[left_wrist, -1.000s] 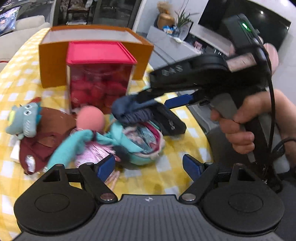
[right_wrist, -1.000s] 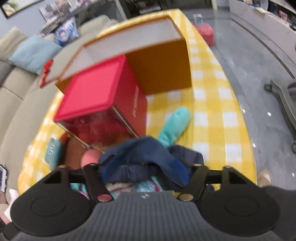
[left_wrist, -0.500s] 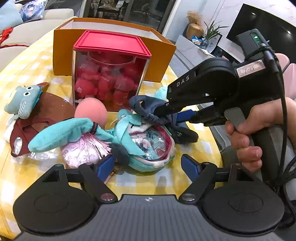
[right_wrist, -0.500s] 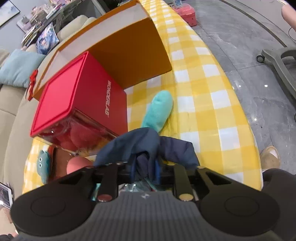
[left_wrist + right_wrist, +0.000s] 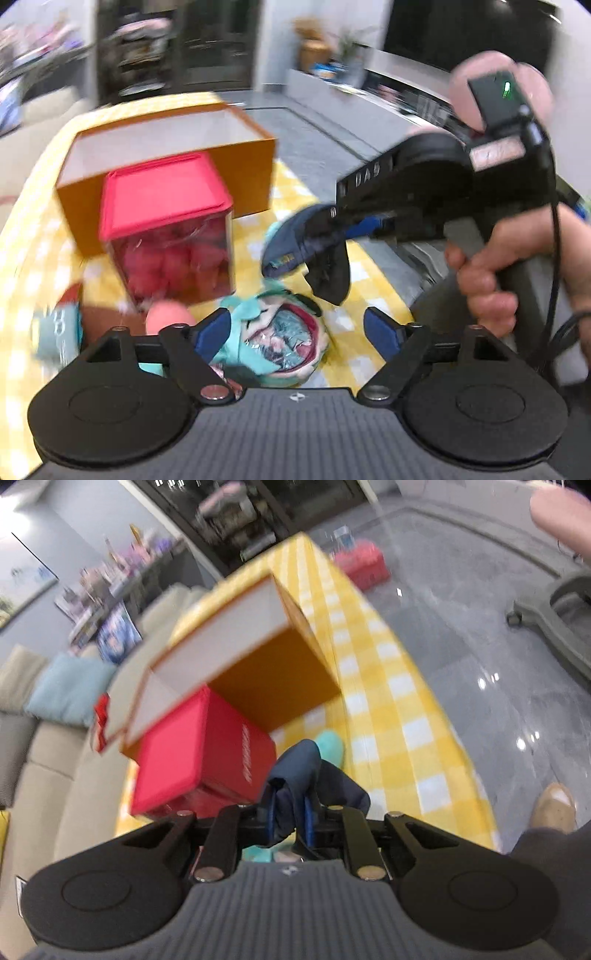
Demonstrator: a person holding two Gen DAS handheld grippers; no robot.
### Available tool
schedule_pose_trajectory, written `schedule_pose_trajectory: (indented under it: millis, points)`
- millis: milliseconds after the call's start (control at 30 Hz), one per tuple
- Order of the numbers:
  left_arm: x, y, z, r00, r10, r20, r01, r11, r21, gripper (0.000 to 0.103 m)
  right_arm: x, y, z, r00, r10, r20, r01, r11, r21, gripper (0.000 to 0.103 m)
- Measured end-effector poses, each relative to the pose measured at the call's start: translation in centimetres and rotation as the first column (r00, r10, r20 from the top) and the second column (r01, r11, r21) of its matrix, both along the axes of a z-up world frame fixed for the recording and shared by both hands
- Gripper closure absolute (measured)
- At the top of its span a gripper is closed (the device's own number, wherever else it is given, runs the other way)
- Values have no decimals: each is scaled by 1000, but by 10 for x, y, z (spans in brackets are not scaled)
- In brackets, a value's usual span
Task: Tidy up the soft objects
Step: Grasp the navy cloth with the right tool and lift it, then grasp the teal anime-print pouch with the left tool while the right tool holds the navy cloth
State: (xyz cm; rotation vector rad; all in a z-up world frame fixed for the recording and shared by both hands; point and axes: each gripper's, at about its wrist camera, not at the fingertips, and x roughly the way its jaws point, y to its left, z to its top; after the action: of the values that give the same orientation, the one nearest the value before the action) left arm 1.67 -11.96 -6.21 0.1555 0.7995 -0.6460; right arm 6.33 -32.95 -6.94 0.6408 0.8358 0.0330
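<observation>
My right gripper (image 5: pixel 290 821) is shut on a dark blue cloth item (image 5: pixel 299 771), which hangs from it above the table; the left wrist view shows the cloth (image 5: pixel 310 247) lifted clear of the pile. My left gripper (image 5: pixel 297 330) is open and empty, low over a teal plush pouch (image 5: pixel 280 336). A pink ball (image 5: pixel 168 317) and a small teal plush toy (image 5: pixel 57 332) lie to its left. An open orange box (image 5: pixel 166 155) stands at the back, also seen in the right wrist view (image 5: pixel 258 664).
A clear box with a red lid (image 5: pixel 166 229), full of red soft balls, stands in front of the orange box on the yellow checked tablecloth (image 5: pixel 388 701). The table's right edge drops to a grey floor (image 5: pixel 498 646). A sofa (image 5: pixel 44 757) lies left.
The right gripper closed on the blue cloth and lifted it off the plush pile, toward the orange box. The left gripper stayed open and moved closer over the teal pouch.
</observation>
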Motion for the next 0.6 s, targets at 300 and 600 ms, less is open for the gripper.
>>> schedule_pose_trajectory:
  millis: [300,600]
  points:
    - [26,-22,-41,983,-176,-50,183,957,225,6,-7,-10,20,993,-17,121,14,1000,27,90]
    - [60,-48,-66,972,-206,-110,230,920,316,3,-2,-5,11,994,35,105,-40,998,47,90]
